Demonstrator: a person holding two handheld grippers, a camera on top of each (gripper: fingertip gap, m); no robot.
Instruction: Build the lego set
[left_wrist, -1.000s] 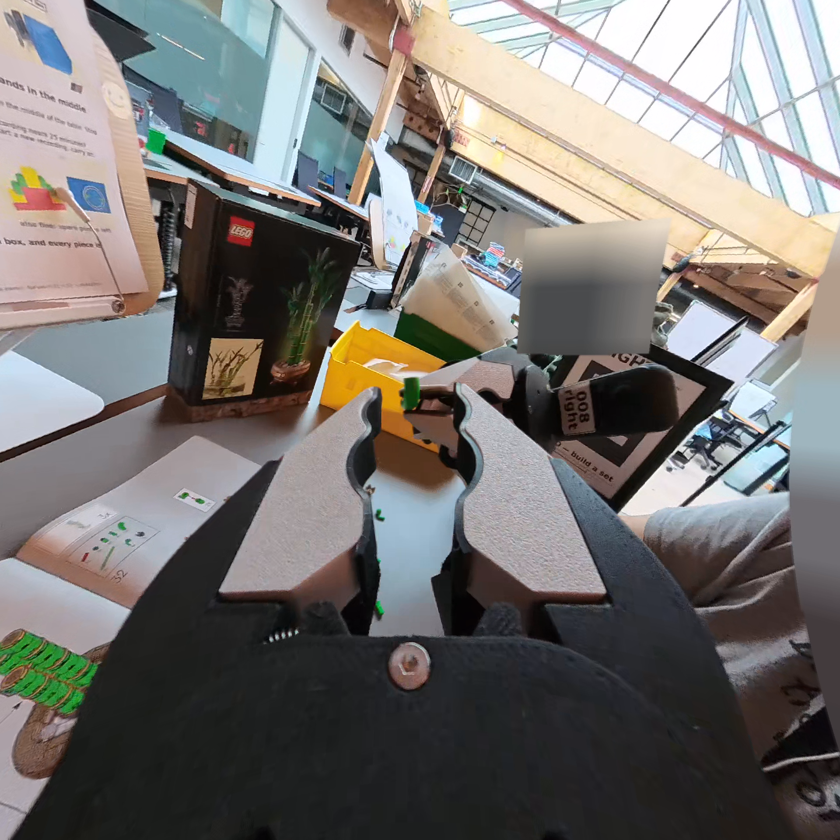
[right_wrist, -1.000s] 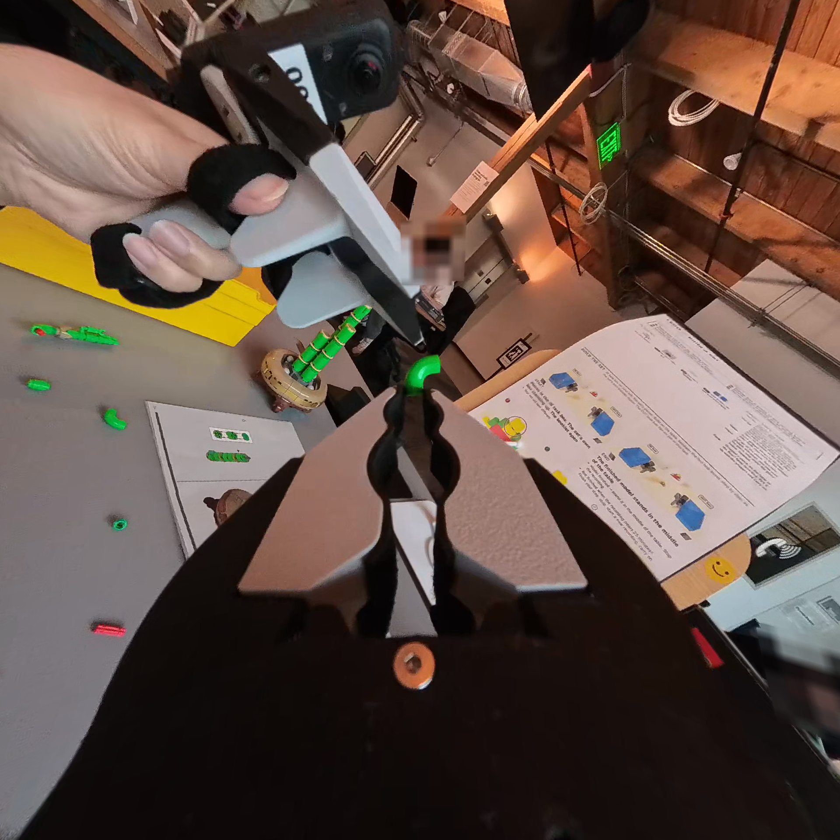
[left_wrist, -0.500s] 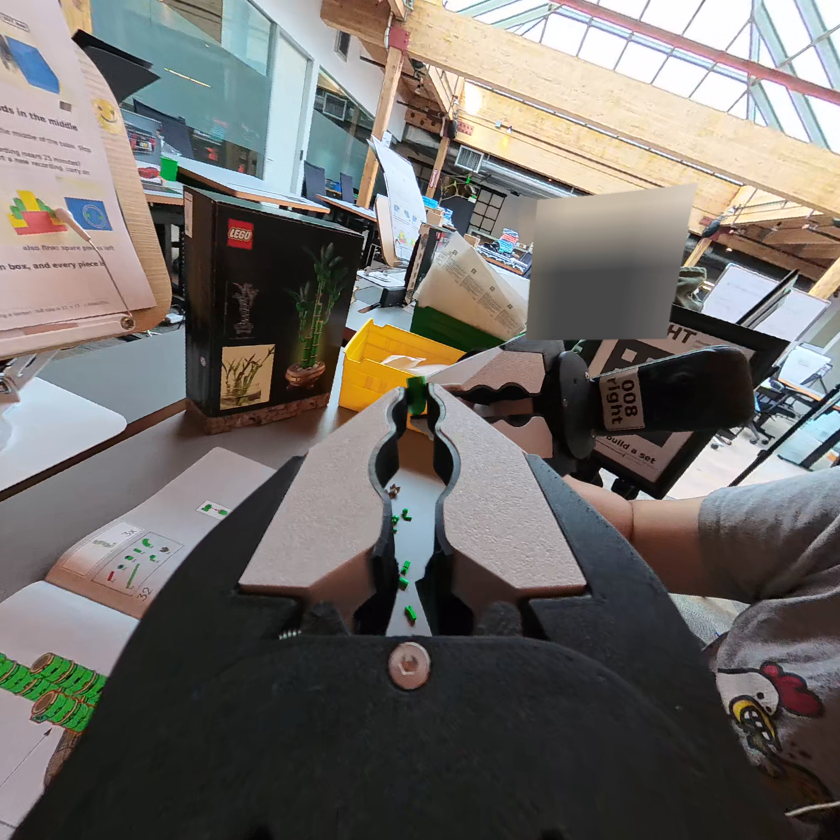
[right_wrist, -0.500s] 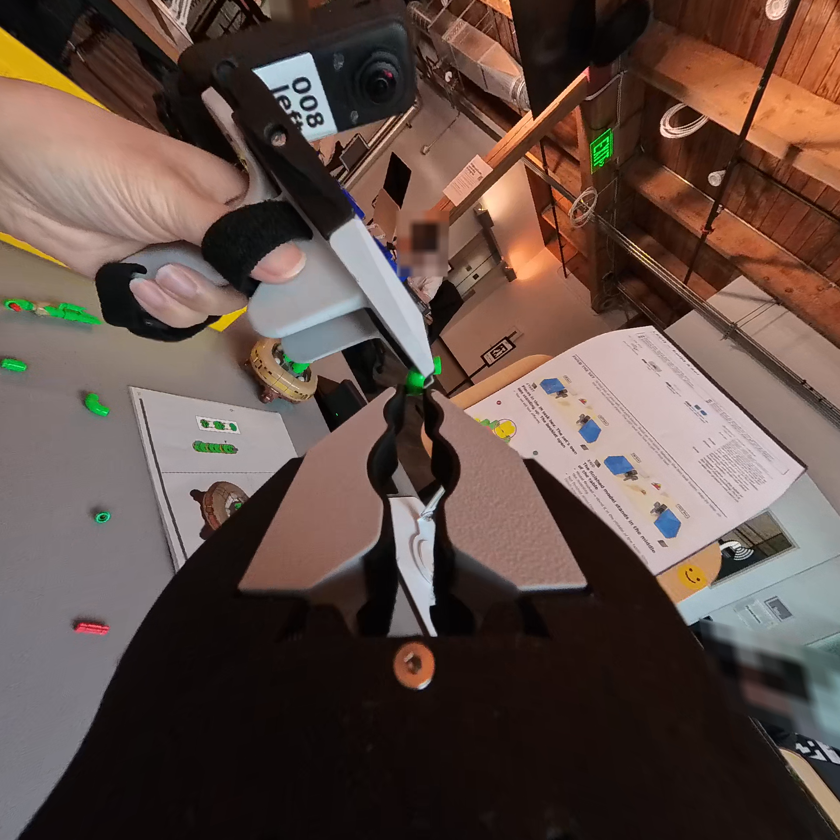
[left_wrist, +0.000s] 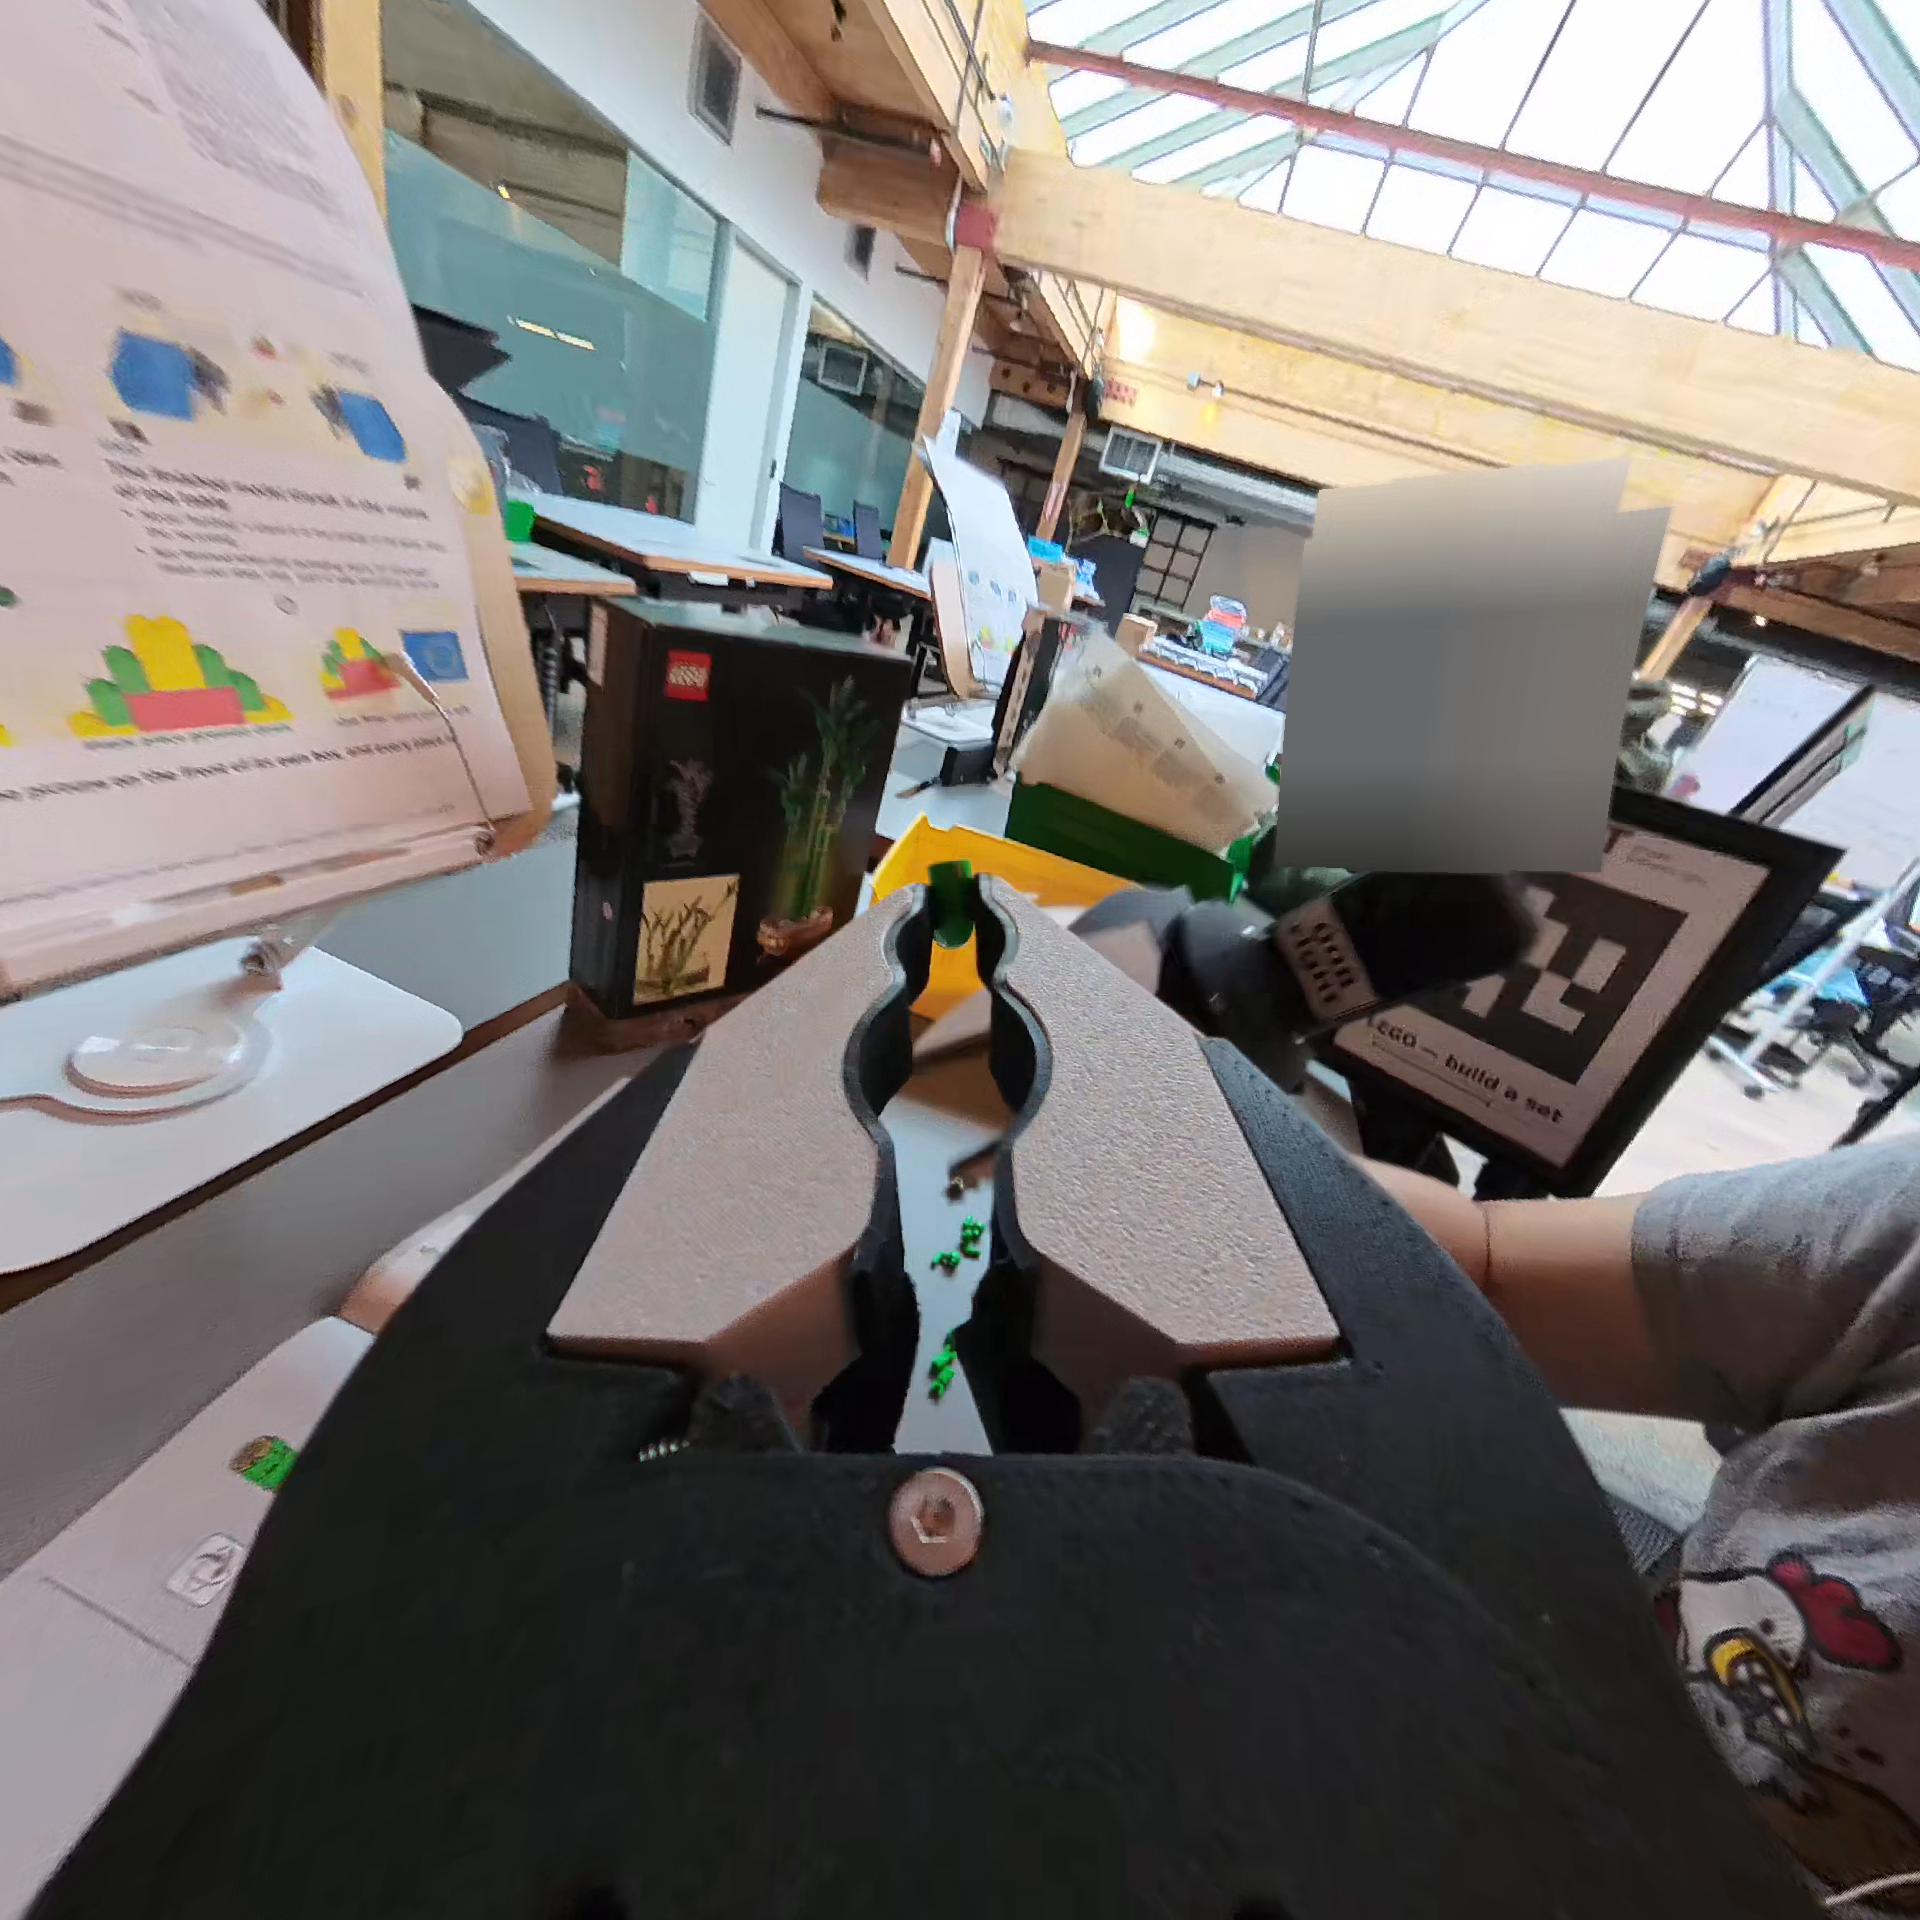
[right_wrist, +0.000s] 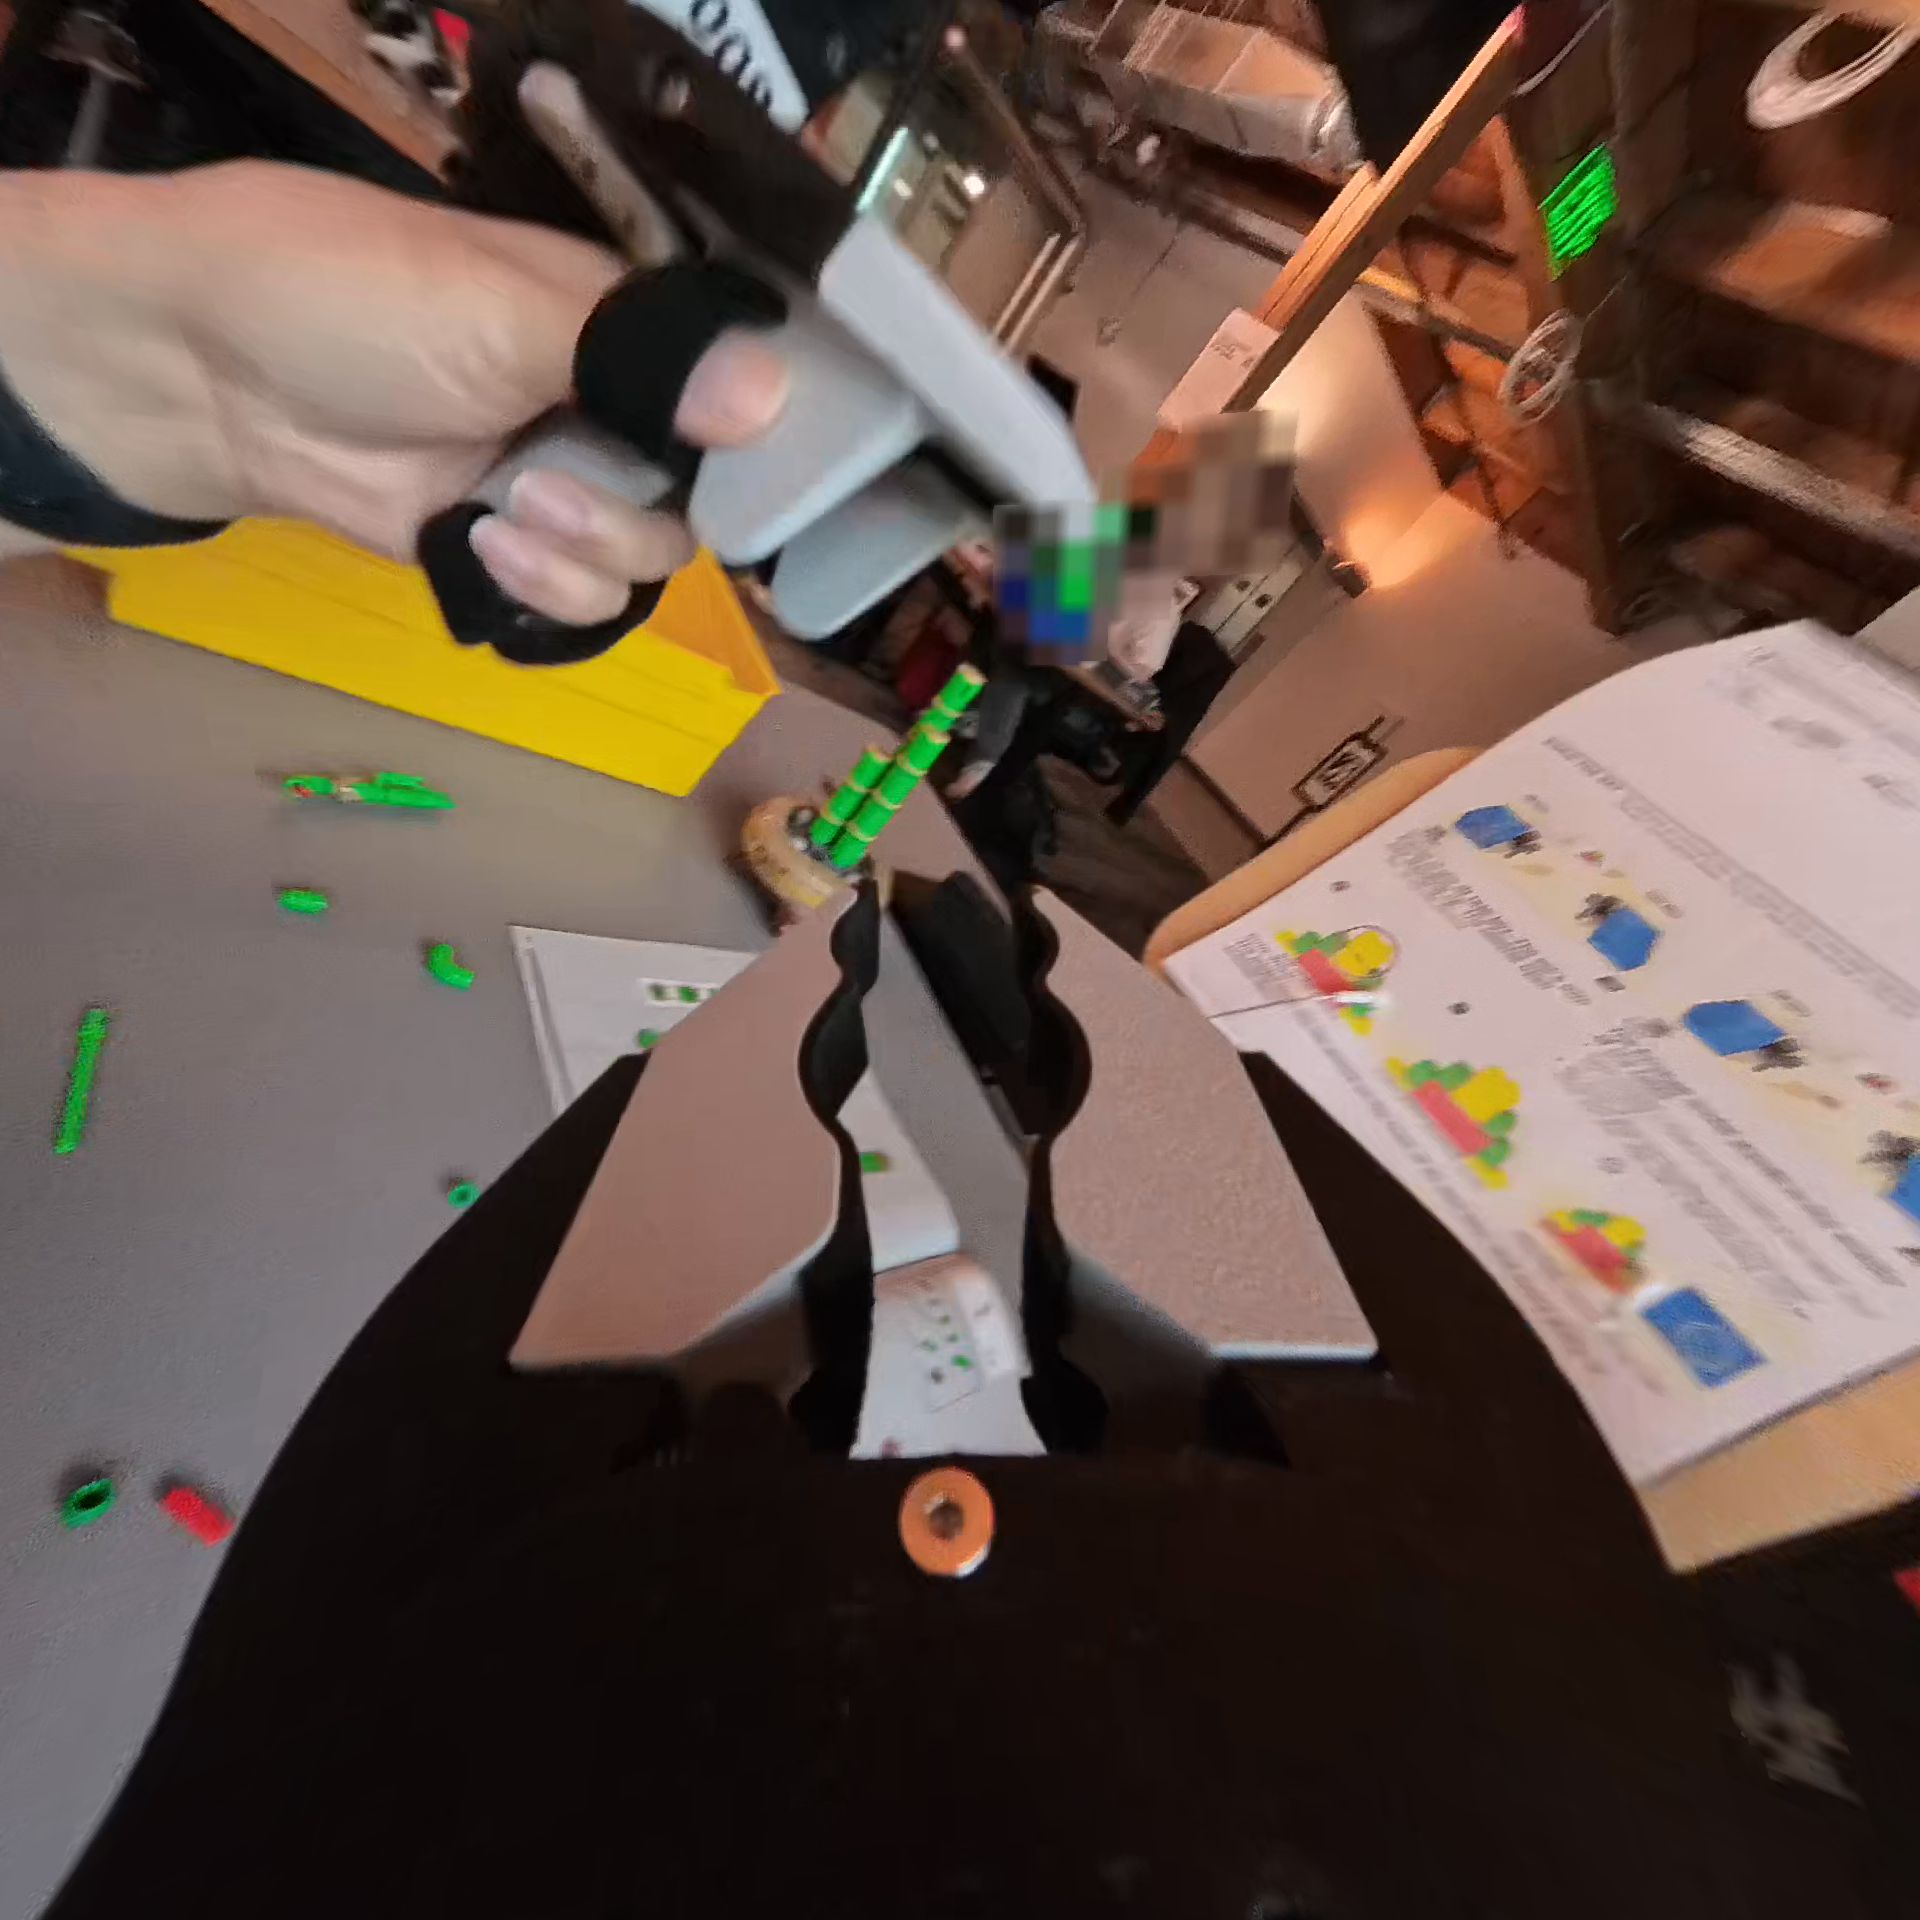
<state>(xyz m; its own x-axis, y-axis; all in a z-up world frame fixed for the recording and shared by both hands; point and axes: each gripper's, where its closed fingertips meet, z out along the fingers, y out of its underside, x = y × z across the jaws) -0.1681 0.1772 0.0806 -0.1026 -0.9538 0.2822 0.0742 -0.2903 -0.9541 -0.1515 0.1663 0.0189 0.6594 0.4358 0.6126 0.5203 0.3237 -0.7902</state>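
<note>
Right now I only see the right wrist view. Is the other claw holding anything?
Observer: Yes. The left gripper is shut on a small green piece at its tips.
Operator: Is there a box for the set?
Observer: A black box with a bamboo picture stands upright, left of the yellow bin.
Operator: Anything behind that bin?
Observer: A green bin with pale sheets sticking out of it.
</note>
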